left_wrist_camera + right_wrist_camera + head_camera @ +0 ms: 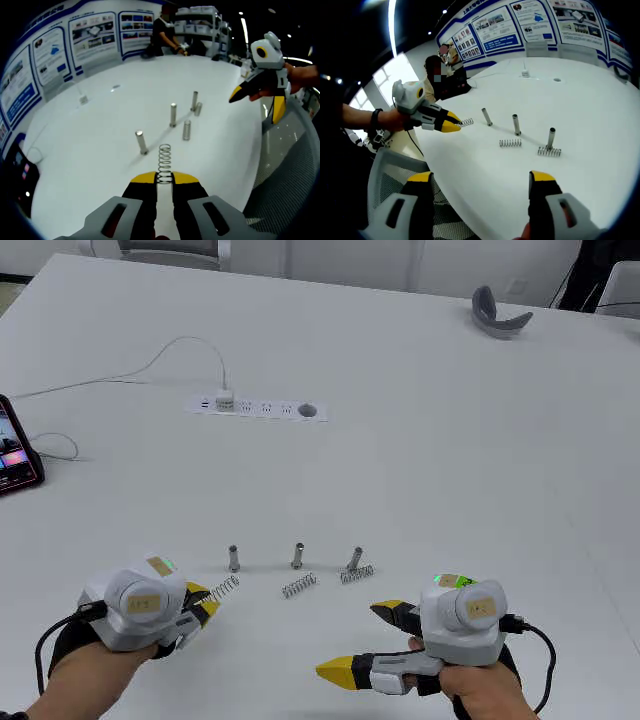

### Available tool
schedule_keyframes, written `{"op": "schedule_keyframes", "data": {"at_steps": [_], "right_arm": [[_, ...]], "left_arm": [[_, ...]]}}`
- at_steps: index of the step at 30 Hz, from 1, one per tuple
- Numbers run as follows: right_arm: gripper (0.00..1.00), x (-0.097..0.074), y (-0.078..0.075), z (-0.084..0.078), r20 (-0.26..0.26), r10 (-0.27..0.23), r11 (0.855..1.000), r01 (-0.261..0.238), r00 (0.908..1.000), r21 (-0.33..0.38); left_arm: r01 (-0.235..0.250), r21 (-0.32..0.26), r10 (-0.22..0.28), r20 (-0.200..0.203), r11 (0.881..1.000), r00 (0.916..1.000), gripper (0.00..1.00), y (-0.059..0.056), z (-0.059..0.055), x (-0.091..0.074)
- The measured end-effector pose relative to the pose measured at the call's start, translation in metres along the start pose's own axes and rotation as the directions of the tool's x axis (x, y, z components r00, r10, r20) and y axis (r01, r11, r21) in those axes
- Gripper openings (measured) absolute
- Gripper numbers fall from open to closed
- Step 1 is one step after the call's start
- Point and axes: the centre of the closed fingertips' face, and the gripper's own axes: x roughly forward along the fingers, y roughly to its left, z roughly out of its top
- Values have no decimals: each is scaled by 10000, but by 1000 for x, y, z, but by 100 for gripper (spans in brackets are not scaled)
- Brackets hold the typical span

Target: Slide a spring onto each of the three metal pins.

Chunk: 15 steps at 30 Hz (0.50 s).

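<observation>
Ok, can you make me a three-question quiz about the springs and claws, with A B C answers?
1. Where is the spring that is off the table? A) in the left claw B) slid onto a pin C) on the floor
2. How many springs lie on the table? A) one B) two C) four
3. How is the right claw? A) open B) shut on a pin C) shut on a spring
Answers: 1 A, its tips pinch the spring's end. 2 B, one by the middle pin, one by the right-hand pin. 3 A, a wide empty gap between its tips.
</observation>
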Motion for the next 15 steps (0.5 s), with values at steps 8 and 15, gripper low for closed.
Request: {"op": "schedule_keyframes", "data": {"at_steps": [8,15], "right_arm": [[73,2,4,11,371,266,9996,-271,9990,120],[69,5,11,16,479,637,9979,-639,9968,43]], "left_arm": [[58,126,-63,398,9999,9992,10,-5,16,-21],[428,427,-459,737,9982,9962,10,-18,37,-31]]}}
